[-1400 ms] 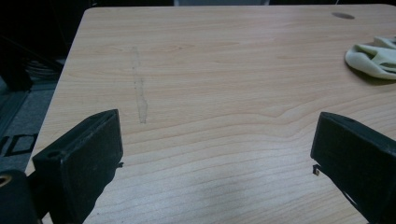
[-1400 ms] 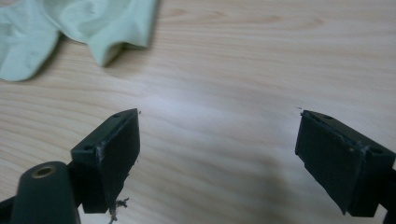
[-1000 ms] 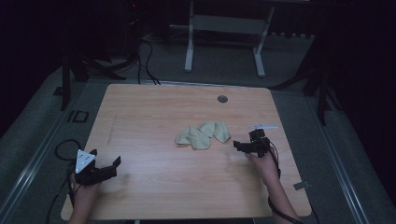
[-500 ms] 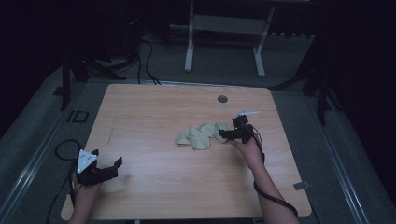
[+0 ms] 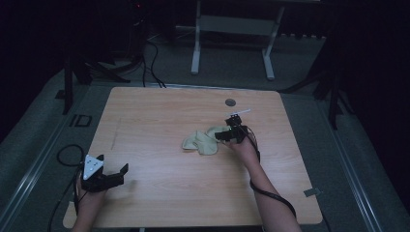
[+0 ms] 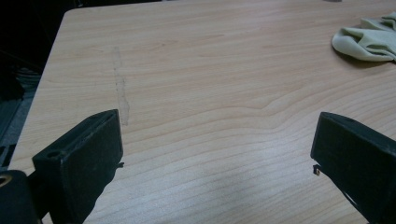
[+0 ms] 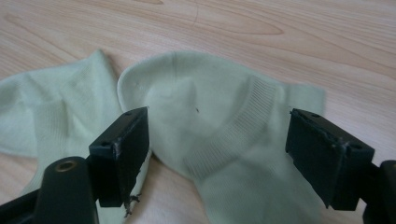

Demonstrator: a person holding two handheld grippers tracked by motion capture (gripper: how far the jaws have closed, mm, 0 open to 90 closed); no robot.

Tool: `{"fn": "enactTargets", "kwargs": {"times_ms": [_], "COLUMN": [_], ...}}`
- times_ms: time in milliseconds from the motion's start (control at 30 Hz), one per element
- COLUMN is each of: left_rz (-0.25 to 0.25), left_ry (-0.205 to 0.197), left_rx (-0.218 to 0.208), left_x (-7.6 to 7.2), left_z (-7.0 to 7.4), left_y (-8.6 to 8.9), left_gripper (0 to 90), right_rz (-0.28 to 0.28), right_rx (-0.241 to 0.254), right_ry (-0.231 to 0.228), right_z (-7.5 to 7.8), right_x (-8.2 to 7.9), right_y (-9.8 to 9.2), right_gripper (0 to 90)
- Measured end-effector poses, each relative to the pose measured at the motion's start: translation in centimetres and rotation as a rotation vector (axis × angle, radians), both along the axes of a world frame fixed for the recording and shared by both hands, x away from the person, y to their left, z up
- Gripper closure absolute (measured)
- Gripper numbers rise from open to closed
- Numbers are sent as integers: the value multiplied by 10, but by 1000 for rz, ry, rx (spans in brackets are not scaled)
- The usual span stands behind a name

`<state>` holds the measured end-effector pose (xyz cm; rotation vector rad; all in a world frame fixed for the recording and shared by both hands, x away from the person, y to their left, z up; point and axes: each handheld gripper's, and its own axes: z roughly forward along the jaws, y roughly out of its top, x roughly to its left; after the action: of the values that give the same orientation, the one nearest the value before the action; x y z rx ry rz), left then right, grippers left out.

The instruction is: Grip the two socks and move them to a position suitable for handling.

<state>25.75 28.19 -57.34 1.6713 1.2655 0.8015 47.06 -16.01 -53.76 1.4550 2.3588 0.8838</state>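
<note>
Two pale green socks [image 5: 200, 142] lie crumpled together near the middle of the wooden table [image 5: 159, 111]. My right gripper [image 5: 221, 136] hovers at their right end. In the right gripper view its jaws [image 7: 217, 149] straddle the ribbed cuff of one sock [image 7: 201, 107]; they have just been closing a little, but the pads stand clear of the fabric. The second sock [image 7: 51, 112] lies to its left. My left gripper [image 5: 113, 165] rests at the table's near left corner, open [image 6: 217, 154] over bare wood, with the socks [image 6: 369, 39] far off.
A small dark round disc [image 5: 230, 102] sits near the table's far edge. A faint scuff line [image 6: 120, 88] marks the wood on the left. Cables [image 5: 150, 53] and a metal stand [image 5: 232, 24] are on the floor behind the table.
My right gripper has travelled left from the table's right side to the socks. The left gripper has stayed put.
</note>
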Motion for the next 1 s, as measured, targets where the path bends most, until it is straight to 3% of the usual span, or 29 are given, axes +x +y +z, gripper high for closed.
{"fn": "enactTargets", "kwargs": {"times_ms": [200, 367, 433, 633, 733, 1000], "left_rz": [-8, -10, -9, -10, -13, -9], "left_ry": [5, 16, 18, 19, 26, 20], "left_rx": [2, 5, 3, 1, 9, 1], "left_x": [1, 2, 2, 2, 3, 2], "left_z": [-1, -2, -2, -2, -3, -2], "left_y": [-1, -1, -1, -1, -1, 0], "left_gripper": [22, 22, 22, 22, 22, 22], "right_rz": [-9, -20, -37, -41, -32, -48], "right_rx": [-35, -146, -141, -155, -168, -136], "right_ry": [5, -63, -61, -66, -75, -63], "right_z": [-7, -14, -13, -9, -9, 1], "right_x": [6, 3, 2, 0, 0, -1], "right_y": [8, 18, 18, 17, 16, 9], "right_gripper": [214, 278, 327, 650, 768, 808]}}
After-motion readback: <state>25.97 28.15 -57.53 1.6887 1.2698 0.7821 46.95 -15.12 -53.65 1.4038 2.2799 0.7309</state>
